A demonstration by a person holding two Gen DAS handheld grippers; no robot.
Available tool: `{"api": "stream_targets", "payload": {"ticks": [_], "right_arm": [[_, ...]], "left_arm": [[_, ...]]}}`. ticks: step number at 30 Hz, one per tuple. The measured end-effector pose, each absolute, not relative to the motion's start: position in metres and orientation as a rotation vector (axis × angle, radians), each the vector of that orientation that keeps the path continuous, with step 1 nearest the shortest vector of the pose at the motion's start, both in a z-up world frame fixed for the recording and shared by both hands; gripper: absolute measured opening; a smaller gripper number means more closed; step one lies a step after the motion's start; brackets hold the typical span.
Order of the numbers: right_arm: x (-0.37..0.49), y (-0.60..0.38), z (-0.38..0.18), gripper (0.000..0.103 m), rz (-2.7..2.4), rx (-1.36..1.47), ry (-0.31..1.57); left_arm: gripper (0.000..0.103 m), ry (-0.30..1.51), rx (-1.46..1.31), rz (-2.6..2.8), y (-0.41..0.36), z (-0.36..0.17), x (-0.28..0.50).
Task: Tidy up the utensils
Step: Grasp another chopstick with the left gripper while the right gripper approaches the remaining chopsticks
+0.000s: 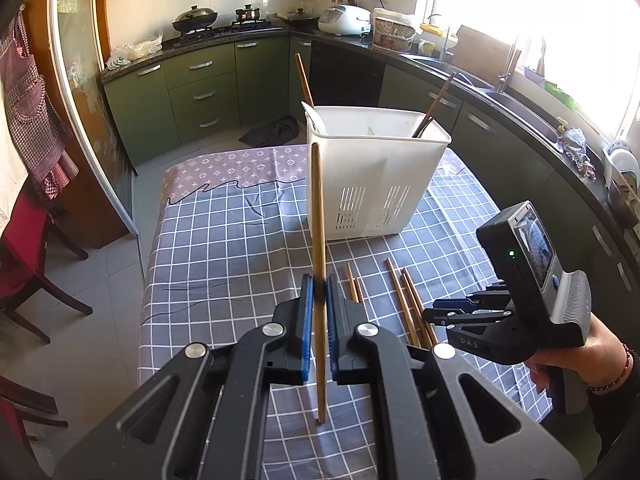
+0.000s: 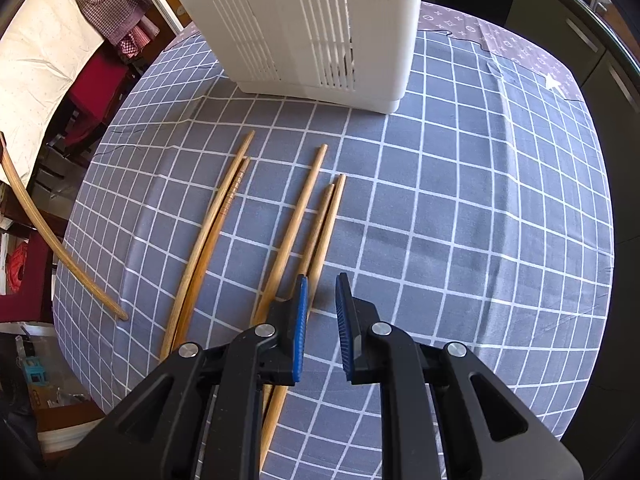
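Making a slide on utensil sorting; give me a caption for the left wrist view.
Left gripper shut on a chopstick, white utensil holder ahead.

White caddy (image 1: 372,176) blocks the far cloth (image 2: 480,220)

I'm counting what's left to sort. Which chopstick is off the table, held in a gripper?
The chopstick clamped upright in the left gripper. The five other loose chopsticks lie flat on the checked tablecloth.

Lower ends of the loose chopsticks (image 2: 296,216) are hidden under the right gripper (image 2: 322,312). The white caddy (image 2: 304,32) is cut off by the top edge. Contents of its compartments cannot be told apart. The held chopstick (image 1: 319,240) is blurred between the pads.
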State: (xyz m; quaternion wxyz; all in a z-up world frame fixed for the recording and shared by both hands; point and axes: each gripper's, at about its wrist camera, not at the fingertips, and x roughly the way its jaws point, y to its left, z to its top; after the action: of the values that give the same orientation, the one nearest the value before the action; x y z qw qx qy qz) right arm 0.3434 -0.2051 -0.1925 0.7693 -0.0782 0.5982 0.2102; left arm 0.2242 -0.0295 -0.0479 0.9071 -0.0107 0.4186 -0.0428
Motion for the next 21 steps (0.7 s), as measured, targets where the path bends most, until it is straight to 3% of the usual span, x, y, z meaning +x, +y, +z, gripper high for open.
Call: {"api": "stream_targets", "payload": {"ticks": [21], "right_arm": [[0.342, -0.185, -0.197, 0.015, 0.439, -0.219, 1.325]], "left_arm": [[0.007, 0.866, -0.005, -0.093, -0.028, -0.047, 0.226]]}}
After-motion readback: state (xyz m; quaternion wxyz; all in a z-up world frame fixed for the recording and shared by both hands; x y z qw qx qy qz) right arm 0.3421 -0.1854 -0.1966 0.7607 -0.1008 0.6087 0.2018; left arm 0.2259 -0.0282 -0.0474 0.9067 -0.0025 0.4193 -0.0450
